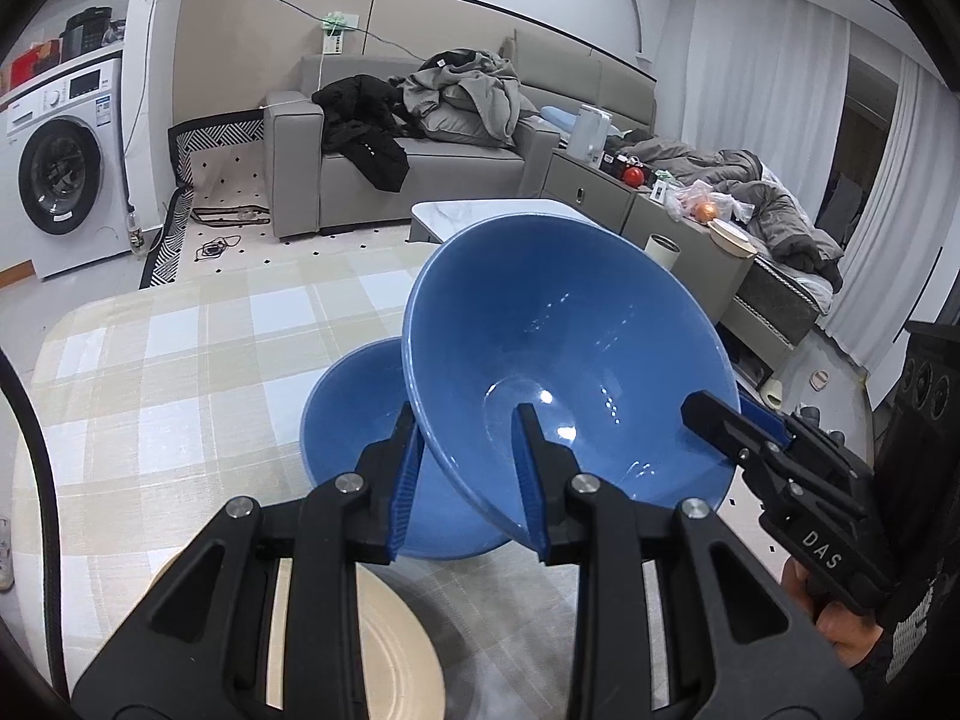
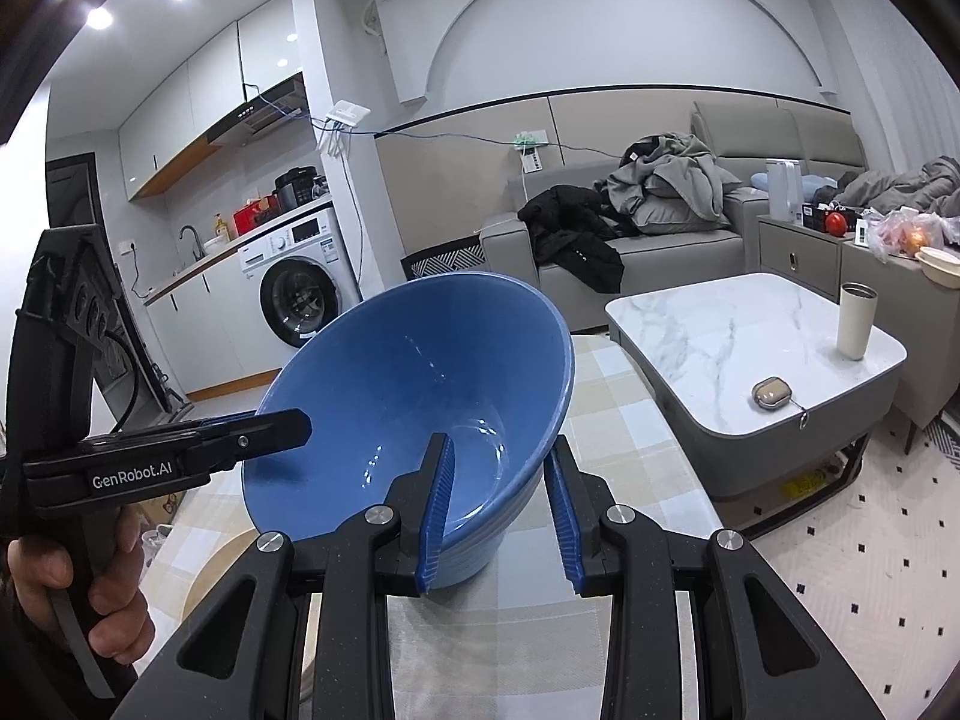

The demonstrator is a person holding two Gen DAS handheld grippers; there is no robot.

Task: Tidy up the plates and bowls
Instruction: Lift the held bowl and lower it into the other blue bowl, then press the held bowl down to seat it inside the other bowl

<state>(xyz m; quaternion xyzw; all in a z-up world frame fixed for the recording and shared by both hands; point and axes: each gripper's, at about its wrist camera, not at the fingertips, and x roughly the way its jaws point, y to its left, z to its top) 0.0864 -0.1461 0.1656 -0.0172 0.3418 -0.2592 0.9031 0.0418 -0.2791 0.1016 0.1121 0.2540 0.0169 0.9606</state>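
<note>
Two sets of fingers are on one blue bowl (image 1: pixel 570 372), held tilted in the air above the worktop (image 1: pixel 180 348). Left gripper (image 1: pixel 471 480) is closed on the near rim: one blue pad (image 1: pixel 405 480) outside the wall, the other inside. Right gripper (image 2: pixel 501 504) straddles the opposite wall, one pad (image 2: pixel 438 510) inside the bowl, the other outside; outer pad seems to stand a little off the wall, so can't tell if it's really clamping.

Bowl looks like glazed ceramic: stiff, fairly heavy, slick, chips if dropped. Best hold is across the rim w/ one finger in, one out, as now; glaze gives little friction, so a firm squeeze is needed.

Under the lifted bowl, a second blue bowl (image 1: pixel 348 414) sits upright on the checked cloth, just beyond the left fingers. Cream plate (image 1: pixel 384 648) lies nearer, below the left gripper. Likely step: nest the held bowl into the lower one. Risk: clinking rims, or a slip if one side lets go early.
</note>
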